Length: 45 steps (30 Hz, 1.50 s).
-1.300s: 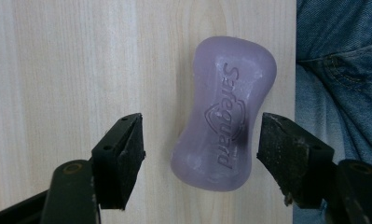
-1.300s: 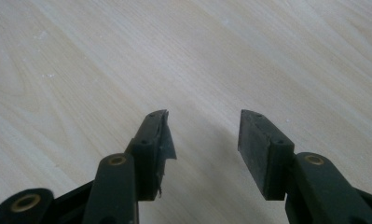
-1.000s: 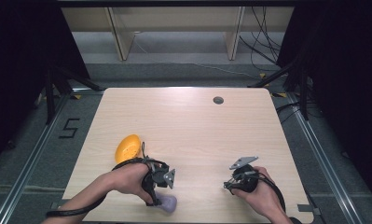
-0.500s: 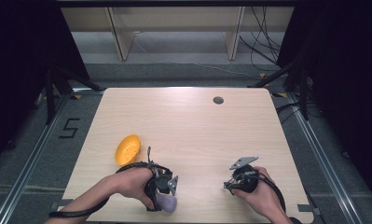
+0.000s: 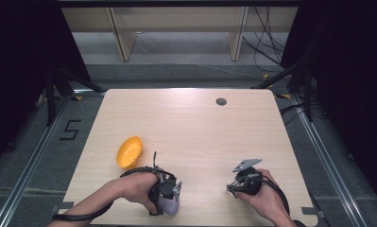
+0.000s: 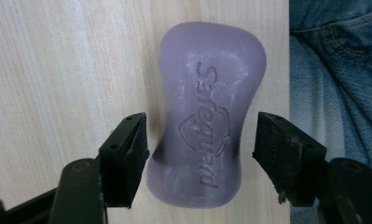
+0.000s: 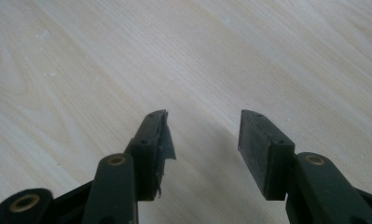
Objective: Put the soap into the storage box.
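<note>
Left tool sits wide open straddling the purple soap bar at the desk's near edge, probably lining up a grab, while the right tool hovers open, holding nothing.

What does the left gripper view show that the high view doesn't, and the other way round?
Left gripper view alone: the word Safeguard and a shield pressed into the purple soap bar, the open jaws flanking it with a gap on each side, and blue denim past the table edge.

High view alone: the orange bowl, the right gripper, a dark round spot far across the table, the floor and cables.

Both: the soap, the left gripper, the wooden table.
</note>
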{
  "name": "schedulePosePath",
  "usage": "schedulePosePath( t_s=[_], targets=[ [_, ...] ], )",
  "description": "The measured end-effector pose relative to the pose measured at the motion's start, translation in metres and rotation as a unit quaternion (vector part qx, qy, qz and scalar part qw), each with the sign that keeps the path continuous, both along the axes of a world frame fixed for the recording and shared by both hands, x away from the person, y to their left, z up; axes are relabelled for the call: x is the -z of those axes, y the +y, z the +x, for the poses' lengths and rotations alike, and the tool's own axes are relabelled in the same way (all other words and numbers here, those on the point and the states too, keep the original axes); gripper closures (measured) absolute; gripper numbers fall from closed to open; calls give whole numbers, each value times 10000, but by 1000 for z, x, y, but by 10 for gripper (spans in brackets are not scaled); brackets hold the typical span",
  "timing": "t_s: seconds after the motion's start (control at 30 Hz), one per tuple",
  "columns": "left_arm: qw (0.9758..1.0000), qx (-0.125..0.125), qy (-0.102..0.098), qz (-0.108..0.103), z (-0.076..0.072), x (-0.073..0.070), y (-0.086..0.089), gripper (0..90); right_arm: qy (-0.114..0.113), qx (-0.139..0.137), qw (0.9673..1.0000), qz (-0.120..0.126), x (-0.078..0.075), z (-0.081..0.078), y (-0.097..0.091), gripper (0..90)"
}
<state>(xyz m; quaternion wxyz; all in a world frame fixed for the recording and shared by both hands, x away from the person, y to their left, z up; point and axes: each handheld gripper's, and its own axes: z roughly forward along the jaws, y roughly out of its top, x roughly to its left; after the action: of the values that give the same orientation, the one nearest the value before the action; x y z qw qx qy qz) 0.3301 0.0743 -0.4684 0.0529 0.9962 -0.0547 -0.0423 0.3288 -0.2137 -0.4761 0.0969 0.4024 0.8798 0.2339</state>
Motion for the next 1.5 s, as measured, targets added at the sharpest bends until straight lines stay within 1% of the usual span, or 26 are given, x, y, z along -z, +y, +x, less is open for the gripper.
schedulePosePath(
  t_s=[0.17, 0.2, 0.23, 0.3, 0.63, 0.87, 1.1, 1.23, 1.4, 1.5],
  targets=[
    [9999, 51, -23, 93, -1, 3, -1, 370, -9, 3, 10000, -16, 0, 0, 0, 524],
    [9999, 28, 17, 98, -1, 4, -1, 372, -11, 0, 10000, -13, 0, 0, 0, 524],
    [9999, 59, -38, 100, -1, 4, -1, 375, -5, 2, 10000, -15, 0, 0, 0, 524],
    [9999, 87, -68, 125, -1, 4, -2, 386, -8, -2, 10000, -17, 0, 0, 0, 523],
    [9995, 180, -141, 211, -2, 8, -5, 431, -3, 9, 10000, -23, 1, 0, 0, 523],
    [9995, 185, -122, 225, -2, 10, -6, 437, 44, 15, 10000, 1, 1, 0, 0, 521],
    [9995, 192, -109, 234, -2, 11, -5, 429, 36, -13, 10000, -16, 1, 0, 0, 519],
    [9994, 210, -103, 269, -2, 11, -6, 430, 63, 28, 10000, 19, 1, 0, 1, 519],
    [9993, 216, -75, 303, -1, 11, -8, 438, 50, -4, 10000, -6, 1, 0, 0, 517],
    [9992, 255, -102, 304, -2, 11, -8, 451, 60, -10, 10000, 0, 2, 0, 0, 517]
  ],
)
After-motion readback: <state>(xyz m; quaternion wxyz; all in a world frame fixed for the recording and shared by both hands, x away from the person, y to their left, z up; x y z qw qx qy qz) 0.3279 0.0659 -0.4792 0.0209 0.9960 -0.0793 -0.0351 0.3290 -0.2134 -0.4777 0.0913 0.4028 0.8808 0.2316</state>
